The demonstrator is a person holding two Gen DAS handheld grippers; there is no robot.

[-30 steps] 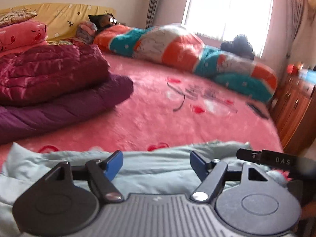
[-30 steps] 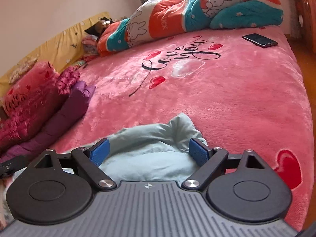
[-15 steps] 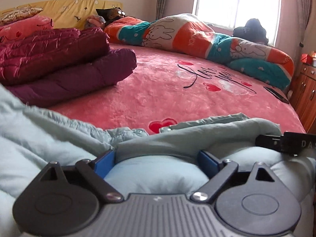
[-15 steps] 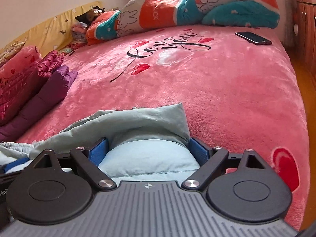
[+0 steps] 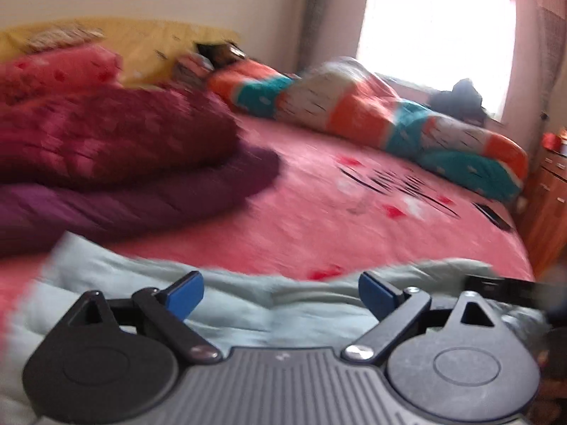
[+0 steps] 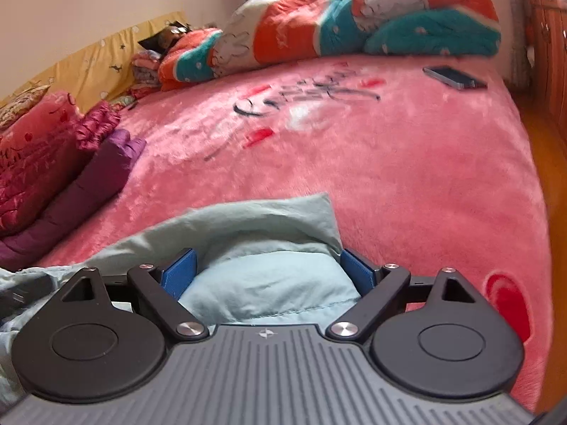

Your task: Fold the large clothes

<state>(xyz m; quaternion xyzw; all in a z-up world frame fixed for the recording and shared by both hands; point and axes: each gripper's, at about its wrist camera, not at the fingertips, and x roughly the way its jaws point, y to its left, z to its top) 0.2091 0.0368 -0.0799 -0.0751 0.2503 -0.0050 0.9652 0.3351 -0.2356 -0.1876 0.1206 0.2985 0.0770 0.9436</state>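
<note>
A light blue padded garment [image 5: 248,304] lies crumpled on the near edge of the pink bed, its grey-green lining [image 6: 255,219] turned outward. My left gripper [image 5: 280,287] hovers just over it; its jaws are opening and nothing is pressed between the blue pads. This view is motion-blurred. My right gripper [image 6: 267,265] stands wide open, with a puffy fold of the garment [image 6: 265,283] bulging up between its fingers. A black finger of the right gripper [image 5: 496,285] shows at the right of the left wrist view.
Folded maroon [image 5: 117,148] and purple [image 5: 141,205] quilted coats are stacked at the left. A rolled orange-and-teal quilt [image 6: 354,21] lies along the far side. A phone [image 6: 455,77] rests on the pink blanket [image 6: 389,177]. A wooden cabinet [image 5: 549,205] stands at the right.
The left gripper has pulled back off the garment, which bulged between its pads half a second ago and now lies lower, with the jaws wider. The right gripper has hardly moved; the fold between its fingers has puffed up.
</note>
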